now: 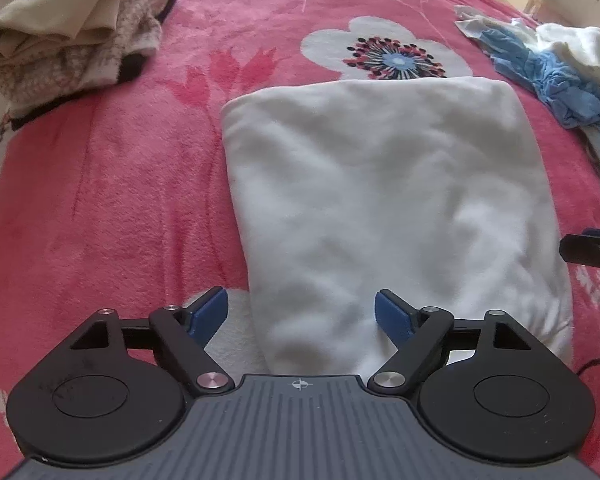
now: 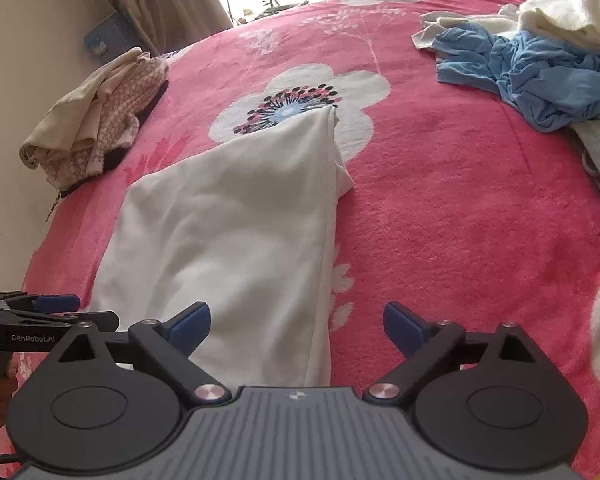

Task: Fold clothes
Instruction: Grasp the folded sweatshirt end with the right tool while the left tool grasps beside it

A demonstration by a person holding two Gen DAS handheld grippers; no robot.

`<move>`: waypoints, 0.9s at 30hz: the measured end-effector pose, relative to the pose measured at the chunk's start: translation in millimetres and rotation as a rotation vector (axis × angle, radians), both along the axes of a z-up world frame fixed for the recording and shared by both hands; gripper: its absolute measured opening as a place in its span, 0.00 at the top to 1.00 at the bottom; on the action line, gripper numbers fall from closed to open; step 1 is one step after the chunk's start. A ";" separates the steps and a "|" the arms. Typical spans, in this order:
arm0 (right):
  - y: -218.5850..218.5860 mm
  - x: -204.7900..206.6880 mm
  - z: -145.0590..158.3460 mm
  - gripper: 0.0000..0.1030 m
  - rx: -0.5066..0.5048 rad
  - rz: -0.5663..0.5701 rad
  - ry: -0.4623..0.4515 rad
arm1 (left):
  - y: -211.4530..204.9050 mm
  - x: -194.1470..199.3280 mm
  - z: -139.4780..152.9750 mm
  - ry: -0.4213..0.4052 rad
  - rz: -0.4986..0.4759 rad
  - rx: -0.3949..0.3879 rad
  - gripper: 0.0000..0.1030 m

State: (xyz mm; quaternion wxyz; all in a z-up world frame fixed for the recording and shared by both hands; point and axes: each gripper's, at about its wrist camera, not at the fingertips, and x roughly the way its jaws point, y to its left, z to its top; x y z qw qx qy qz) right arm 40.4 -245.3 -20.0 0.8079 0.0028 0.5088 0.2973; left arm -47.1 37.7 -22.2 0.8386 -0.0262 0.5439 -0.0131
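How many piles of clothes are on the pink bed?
3. A folded white garment in the middle, a beige folded stack on the far left by the wall, and a messy blue and white heap at the far right. More may be out of view.

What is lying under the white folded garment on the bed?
The white garment lies on the pink floral blanket. Its far edge covers part of the big white flower print. Whether anything else lies beneath it cannot be seen.
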 end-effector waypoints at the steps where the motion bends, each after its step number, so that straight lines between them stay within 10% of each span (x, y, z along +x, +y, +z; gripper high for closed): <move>1: 1.0 -0.5 0.5 0.05 -0.004 0.001 -0.004 | -0.1 0.1 0.0 0.000 0.002 0.004 0.20; 21: 1.0 -0.1 0.9 0.01 -0.021 -0.020 -0.037 | 0.9 1.4 -4.0 -0.008 0.030 0.059 0.17; 27: -21.8 33.0 -14.5 0.03 0.230 -0.021 0.035 | 36.1 6.0 -9.9 -0.119 0.030 -0.148 0.17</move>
